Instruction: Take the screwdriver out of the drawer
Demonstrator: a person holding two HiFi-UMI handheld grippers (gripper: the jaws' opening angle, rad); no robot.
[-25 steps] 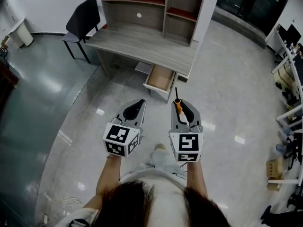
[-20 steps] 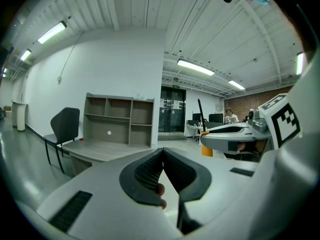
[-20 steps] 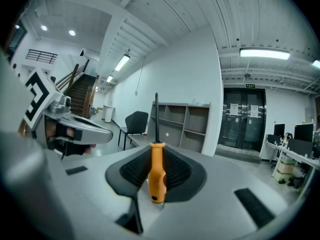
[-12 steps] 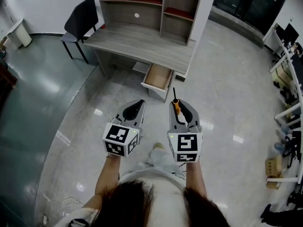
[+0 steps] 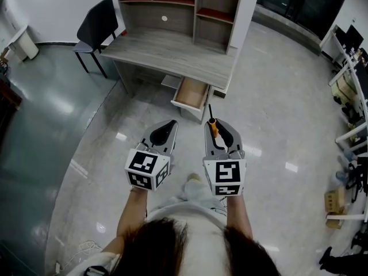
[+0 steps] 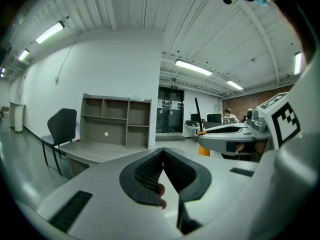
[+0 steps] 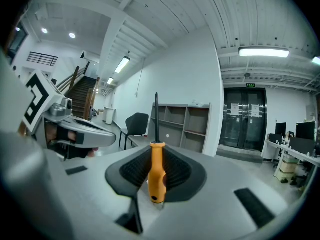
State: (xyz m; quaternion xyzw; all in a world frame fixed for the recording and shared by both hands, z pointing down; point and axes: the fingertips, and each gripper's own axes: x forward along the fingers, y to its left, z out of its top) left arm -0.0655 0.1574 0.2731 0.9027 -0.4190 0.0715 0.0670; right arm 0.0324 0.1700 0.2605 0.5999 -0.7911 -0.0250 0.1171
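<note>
My right gripper (image 5: pixel 216 130) (image 7: pixel 157 171) is shut on a screwdriver (image 5: pixel 213 125) (image 7: pixel 156 170) with an orange handle and a thin black shaft that points forward and up. It hangs over the floor, well short of the desk. The drawer (image 5: pixel 192 95) under the grey desk (image 5: pixel 172 52) stands pulled out, and its wooden inside looks bare. My left gripper (image 5: pixel 164 132) (image 6: pixel 162 170) is shut with nothing between its jaws, level with the right one and just to its left.
A shelf unit (image 5: pixel 184 2) rises at the back of the desk. A dark chair (image 5: pixel 96 23) stands at the desk's left end. Polished floor (image 5: pixel 276 114) stretches between me and the desk. Shelving and clutter (image 5: pixel 351 154) line the right side.
The desk and drawer have shifted slightly left and up in the head view. Both grippers keep their hold and their place in front of me.
</note>
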